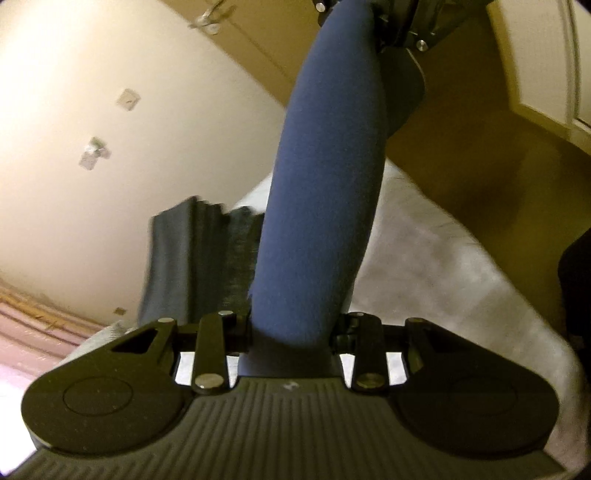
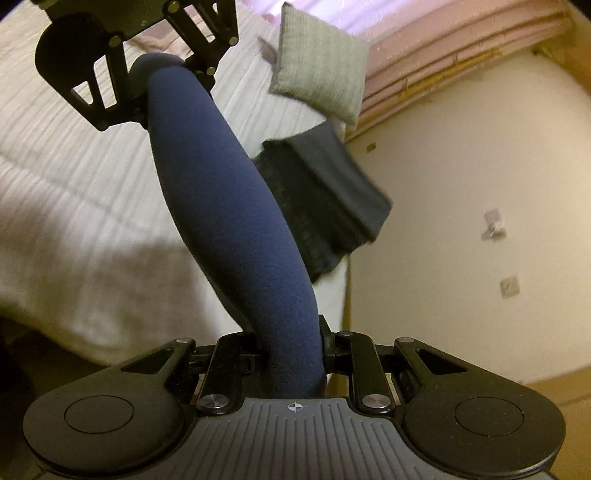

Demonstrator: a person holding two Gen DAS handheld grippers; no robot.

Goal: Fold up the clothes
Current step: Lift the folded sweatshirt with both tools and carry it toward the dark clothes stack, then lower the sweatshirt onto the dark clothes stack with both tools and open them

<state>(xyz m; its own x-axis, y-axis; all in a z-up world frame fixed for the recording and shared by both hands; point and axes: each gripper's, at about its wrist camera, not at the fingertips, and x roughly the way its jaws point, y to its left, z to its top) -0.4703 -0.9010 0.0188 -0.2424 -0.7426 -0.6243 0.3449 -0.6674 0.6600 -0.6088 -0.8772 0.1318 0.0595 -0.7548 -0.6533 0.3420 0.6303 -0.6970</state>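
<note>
Navy-blue fleece garment (image 1: 321, 206), bunched into a thick soft roll, is stretched in the air between the two tools, above a bed covered with a white ribbed quilt (image 2: 66, 177). Nearest in the left wrist view, the left gripper (image 1: 291, 332) has its black fingers drawn in tight against one end of the roll, with the cloth pinched between them and bulging out just ahead of the grip. From there the fabric rises away to the top of that view, where the right gripper (image 1: 399, 26) clamps its other end. The right wrist view shows the same thing mirrored: the right gripper (image 2: 295, 365) is closed down on the near end of the roll, and the cloth runs up and leftward to the left gripper (image 2: 147, 74), whose black linkage closes around the rounded far end. Beyond the roll, a folded dark grey garment (image 2: 325, 195) lies at the edge of the bed, next to the cream floor (image 2: 461, 166). Farther along that edge rests a small grey-green woven cushion (image 2: 321, 74). A few small scraps (image 2: 493, 223) lie scattered on the floor, and a pink curtain (image 2: 443, 40) hangs at the far wall.
</note>
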